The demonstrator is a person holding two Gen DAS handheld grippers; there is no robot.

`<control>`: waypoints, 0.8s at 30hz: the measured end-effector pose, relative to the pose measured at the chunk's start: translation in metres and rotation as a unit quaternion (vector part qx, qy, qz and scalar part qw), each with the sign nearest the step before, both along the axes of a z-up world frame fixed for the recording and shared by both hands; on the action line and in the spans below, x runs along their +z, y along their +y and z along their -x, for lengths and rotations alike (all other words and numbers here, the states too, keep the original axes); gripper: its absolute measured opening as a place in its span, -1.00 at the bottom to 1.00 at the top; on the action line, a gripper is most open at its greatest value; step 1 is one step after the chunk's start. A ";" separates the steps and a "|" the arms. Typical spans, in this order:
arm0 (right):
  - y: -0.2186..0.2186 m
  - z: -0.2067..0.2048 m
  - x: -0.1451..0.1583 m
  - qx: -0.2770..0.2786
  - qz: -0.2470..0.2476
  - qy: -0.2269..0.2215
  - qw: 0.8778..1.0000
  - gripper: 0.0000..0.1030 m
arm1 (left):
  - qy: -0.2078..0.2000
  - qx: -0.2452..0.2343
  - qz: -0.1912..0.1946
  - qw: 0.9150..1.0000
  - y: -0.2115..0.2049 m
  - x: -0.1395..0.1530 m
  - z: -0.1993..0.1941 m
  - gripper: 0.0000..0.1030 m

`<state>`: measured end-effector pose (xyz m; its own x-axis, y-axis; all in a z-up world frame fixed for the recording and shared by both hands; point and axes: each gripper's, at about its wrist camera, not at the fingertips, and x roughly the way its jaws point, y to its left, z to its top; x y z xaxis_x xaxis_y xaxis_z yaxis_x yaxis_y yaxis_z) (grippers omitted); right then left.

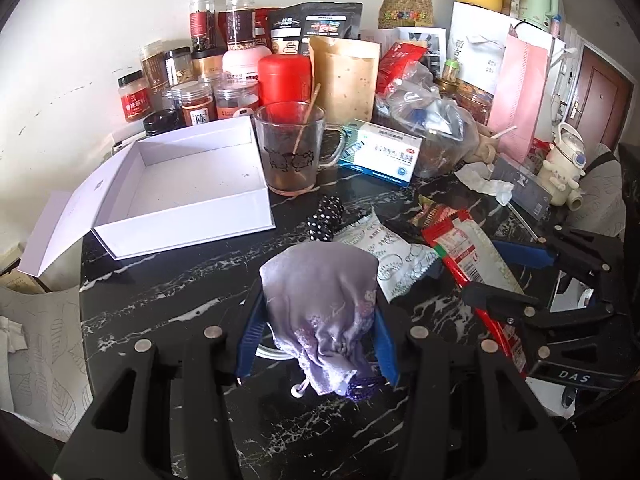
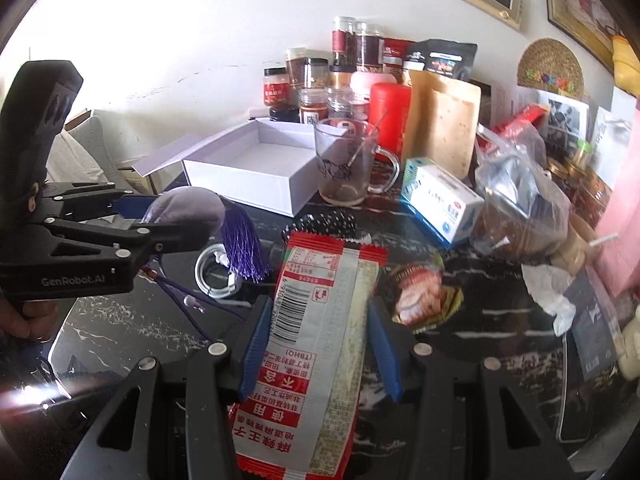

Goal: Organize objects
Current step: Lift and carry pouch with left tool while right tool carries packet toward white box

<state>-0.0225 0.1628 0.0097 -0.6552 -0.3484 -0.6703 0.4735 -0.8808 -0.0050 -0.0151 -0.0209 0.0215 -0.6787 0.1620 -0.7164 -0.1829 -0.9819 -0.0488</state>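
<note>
**Both tongs loaded, white box waiting**

On the black marble table (image 1: 168,300), the largest free target is the open white box (image 1: 192,184), its lid folded out to the left and its tray bare; it sits at the back left, just before a crowd of spice jars (image 1: 200,96) and beside a glass mug (image 1: 294,148). Nearer lie loose things: a blue-and-white medicine carton (image 1: 380,152), a white snack packet (image 1: 390,252) and a polka-dot pouch (image 1: 326,220).

The right tongs (image 2: 316,344) pinch a red-and-white snack packet (image 2: 316,320) across its width, apparently lifted off the table. The left tongs (image 1: 318,328) pinch a lilac silk pouch (image 1: 324,304), whose purple tassel (image 2: 242,240) and cord dangle in the right wrist view above a small glass jar (image 2: 218,272).

Judging by this, the step in hand is carrying picked items toward the box. The next move likely calls for swinging each load over the tray, clear of the mug, then spreading the tongs low so the tassel cord does not snag.
</note>
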 end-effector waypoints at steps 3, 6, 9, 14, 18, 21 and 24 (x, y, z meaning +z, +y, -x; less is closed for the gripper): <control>-0.005 0.006 0.007 0.008 0.000 0.006 1.000 -0.05 | 0.004 0.012 0.012 1.000 -0.005 0.004 0.005 -0.10; -0.010 0.013 0.013 0.017 -0.001 0.011 1.000 -0.05 | 0.002 0.023 0.018 1.000 -0.012 0.009 0.013 -0.10; -0.015 0.019 0.019 0.027 -0.001 0.018 0.999 -0.05 | 0.004 0.032 0.026 0.999 -0.020 0.014 0.020 -0.10; -0.024 0.032 0.030 0.041 -0.002 0.028 0.999 -0.05 | 0.010 0.044 0.042 0.998 -0.031 0.022 0.029 -0.10; -0.033 0.043 0.036 0.057 -0.001 0.034 0.998 -0.05 | 0.011 0.050 0.045 0.998 -0.041 0.028 0.039 -0.10; -0.041 0.052 0.040 0.067 -0.001 0.038 0.997 -0.05 | 0.013 0.057 0.053 0.997 -0.049 0.032 0.047 -0.10; -0.048 0.062 0.044 0.075 0.002 0.041 0.996 -0.05 | 0.016 0.064 0.057 0.996 -0.058 0.036 0.057 -0.10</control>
